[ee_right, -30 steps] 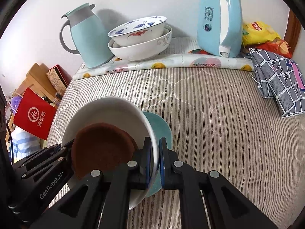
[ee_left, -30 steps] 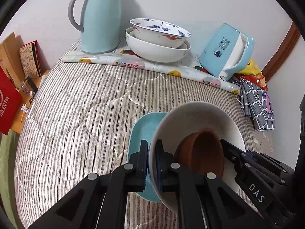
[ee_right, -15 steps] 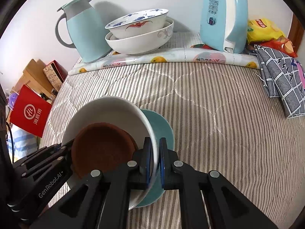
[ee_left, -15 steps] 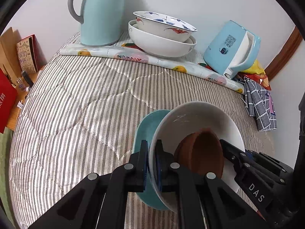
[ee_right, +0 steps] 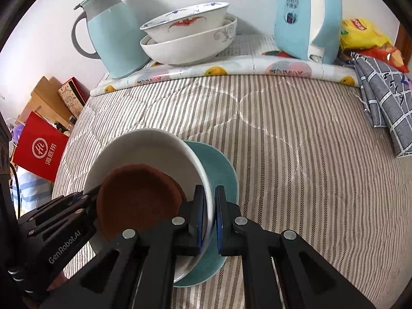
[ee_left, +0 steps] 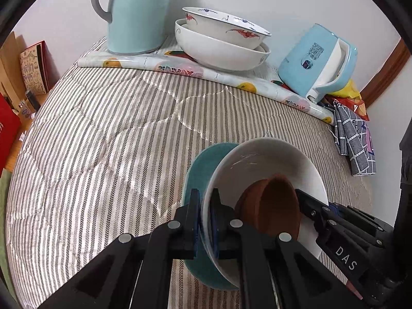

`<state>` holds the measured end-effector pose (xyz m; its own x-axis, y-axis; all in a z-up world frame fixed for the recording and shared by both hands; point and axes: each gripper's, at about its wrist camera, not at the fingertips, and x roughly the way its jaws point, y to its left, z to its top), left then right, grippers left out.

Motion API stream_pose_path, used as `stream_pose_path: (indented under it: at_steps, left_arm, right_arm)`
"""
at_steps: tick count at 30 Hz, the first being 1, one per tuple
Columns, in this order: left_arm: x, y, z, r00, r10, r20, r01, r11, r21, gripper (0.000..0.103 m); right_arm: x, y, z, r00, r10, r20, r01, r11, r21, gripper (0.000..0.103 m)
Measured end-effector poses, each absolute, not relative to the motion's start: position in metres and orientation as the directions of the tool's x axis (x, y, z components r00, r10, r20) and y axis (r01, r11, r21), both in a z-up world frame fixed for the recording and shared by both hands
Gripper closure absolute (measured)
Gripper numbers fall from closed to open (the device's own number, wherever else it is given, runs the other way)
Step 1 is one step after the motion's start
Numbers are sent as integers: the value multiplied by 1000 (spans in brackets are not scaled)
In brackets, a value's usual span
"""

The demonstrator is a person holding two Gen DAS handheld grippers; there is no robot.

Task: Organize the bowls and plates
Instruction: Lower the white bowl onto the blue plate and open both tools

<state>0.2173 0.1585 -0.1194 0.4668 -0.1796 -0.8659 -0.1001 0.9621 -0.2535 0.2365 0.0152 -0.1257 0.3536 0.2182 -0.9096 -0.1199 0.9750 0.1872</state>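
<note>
Both grippers hold one stack above the striped quilt: a teal plate [ee_left: 203, 164] [ee_right: 221, 170] at the bottom, a white bowl [ee_left: 267, 159] [ee_right: 152, 152] on it, and a small brown bowl [ee_left: 275, 206] [ee_right: 139, 200] inside. My left gripper [ee_left: 204, 221] is shut on the stack's left rim. My right gripper [ee_right: 209, 216] is shut on its right rim. At the back, a painted bowl [ee_left: 226, 28] [ee_right: 188, 23] sits nested in a bigger white bowl [ee_left: 219, 54] [ee_right: 188, 46].
A light blue thermos jug [ee_left: 136, 13] [ee_right: 113, 33] stands left of the nested bowls, and a blue kettle [ee_left: 316, 64] [ee_right: 306, 18] right of them, all on a fruit-print mat [ee_left: 180, 67]. Snack bags [ee_right: 365, 36] and a checked cloth [ee_right: 386, 95] lie at the right. Boxes [ee_right: 41, 144] stand off the left edge.
Both grippers carried the held stack forward, toward the nested bowls at the back, which now look larger and nearer. Both grips stayed the same.
</note>
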Motion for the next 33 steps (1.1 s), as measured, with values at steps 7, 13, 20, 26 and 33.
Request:
stream_pose_path:
  at_steps: [7, 13, 20, 26, 33]
  left_arm:
    - [219, 160, -122, 473, -187, -861, -92, 961, -259, 94]
    - [220, 161, -124, 456, -205, -866, -90, 957, -274, 91]
    - [217, 159, -125, 444, -196, -874, -88, 961, -261, 90]
    - [211, 161, -115, 461, -186, -868, -91, 963, -255, 87]
    - [199, 163, -97, 493, -144, -858, -103, 970, -222, 71]
  right_arm:
    - [238, 15, -129, 356, 228, -906, -122, 973, 197, 94]
    - [237, 15, -129, 358, 233, -904, -129, 972, 199, 94]
    - [233, 8, -125, 363, 259, -895, -116, 966, 232, 92]
    - [226, 3, -117, 380, 253, -890, -126, 967, 222, 85]
    - [214, 3, -108, 389, 248, -887, -144, 968, 207, 83]
